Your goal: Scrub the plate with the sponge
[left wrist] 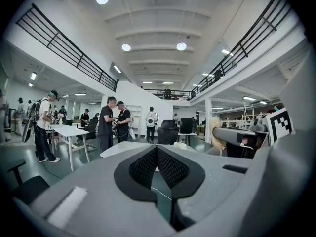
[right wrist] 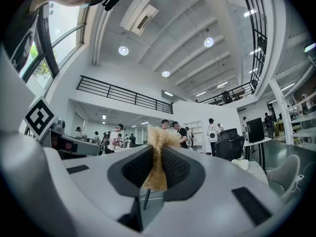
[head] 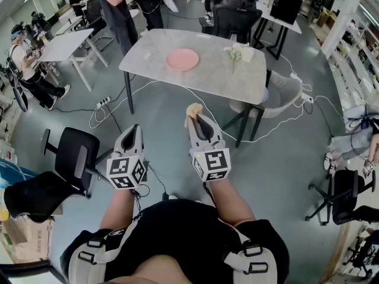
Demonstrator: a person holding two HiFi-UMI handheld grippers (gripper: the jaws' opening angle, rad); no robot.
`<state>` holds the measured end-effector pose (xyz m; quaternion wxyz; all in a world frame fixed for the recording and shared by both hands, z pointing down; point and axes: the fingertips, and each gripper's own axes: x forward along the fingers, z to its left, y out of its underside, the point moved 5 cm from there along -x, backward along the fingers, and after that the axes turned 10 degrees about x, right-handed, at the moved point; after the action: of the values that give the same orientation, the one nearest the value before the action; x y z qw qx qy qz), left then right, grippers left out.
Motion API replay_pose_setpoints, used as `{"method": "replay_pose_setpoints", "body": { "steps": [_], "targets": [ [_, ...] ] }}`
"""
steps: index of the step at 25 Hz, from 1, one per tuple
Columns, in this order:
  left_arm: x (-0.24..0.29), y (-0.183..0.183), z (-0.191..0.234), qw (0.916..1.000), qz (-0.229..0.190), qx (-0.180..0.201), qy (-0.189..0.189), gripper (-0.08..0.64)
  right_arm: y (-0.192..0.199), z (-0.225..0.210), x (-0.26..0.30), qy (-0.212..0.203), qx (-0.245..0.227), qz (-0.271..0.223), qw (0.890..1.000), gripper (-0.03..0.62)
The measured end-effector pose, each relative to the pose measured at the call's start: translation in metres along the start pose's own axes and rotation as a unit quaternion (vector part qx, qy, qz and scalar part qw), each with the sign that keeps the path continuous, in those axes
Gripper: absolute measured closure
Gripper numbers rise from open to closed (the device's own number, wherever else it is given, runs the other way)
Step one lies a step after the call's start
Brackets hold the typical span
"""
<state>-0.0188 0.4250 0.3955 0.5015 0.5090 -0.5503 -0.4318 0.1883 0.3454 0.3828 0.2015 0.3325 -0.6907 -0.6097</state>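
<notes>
A pink plate (head: 182,58) lies on the grey marble table (head: 219,76) well ahead of me. My right gripper (head: 197,118) is shut on a tan fibrous sponge (head: 193,110), held in the air short of the table; in the right gripper view the sponge (right wrist: 158,158) is squeezed flat between the black pads. My left gripper (head: 132,132) hangs beside it, shut with nothing in it, and the left gripper view shows its jaws (left wrist: 157,163) pressed together. Both grippers are held over the floor, well short of the plate.
A crumpled white cloth (head: 240,53) lies on the table's right part. White cables (head: 195,96) trail over the floor under it. Black office chairs (head: 74,158) stand at my left and another chair (head: 234,16) behind the table. People stand at the far desks (head: 62,43).
</notes>
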Motion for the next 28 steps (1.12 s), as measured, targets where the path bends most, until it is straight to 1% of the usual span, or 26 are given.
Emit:
{"method": "replay_pose_setpoints", "body": {
  "steps": [4, 9, 19, 24, 28],
  "targets": [
    [-0.005, 0.002, 0.007, 1.0000, 0.000, -0.001, 0.004, 0.555, 0.002, 0.013, 0.003, -0.006, -0.001, 0.002, 1.000, 0.540],
    [-0.005, 0.005, 0.021, 0.9999, -0.005, -0.003, 0.009, 0.555, 0.004, 0.023, 0.012, 0.000, 0.003, -0.005, 1.000, 0.539],
    [0.004, 0.014, 0.068, 0.9996, -0.017, -0.010, 0.021, 0.555, 0.009, 0.052, 0.045, 0.014, -0.006, -0.016, 1.000, 0.538],
    [0.015, 0.020, 0.084, 0.9996, -0.014, -0.009, 0.022, 0.555, 0.018, 0.051, 0.060, 0.021, -0.006, -0.011, 1.000, 0.538],
    [0.032, 0.027, 0.096, 0.9998, -0.013, -0.007, 0.016, 0.555, 0.025, 0.044, 0.080, 0.017, -0.008, -0.016, 1.000, 0.538]
  ]
}}
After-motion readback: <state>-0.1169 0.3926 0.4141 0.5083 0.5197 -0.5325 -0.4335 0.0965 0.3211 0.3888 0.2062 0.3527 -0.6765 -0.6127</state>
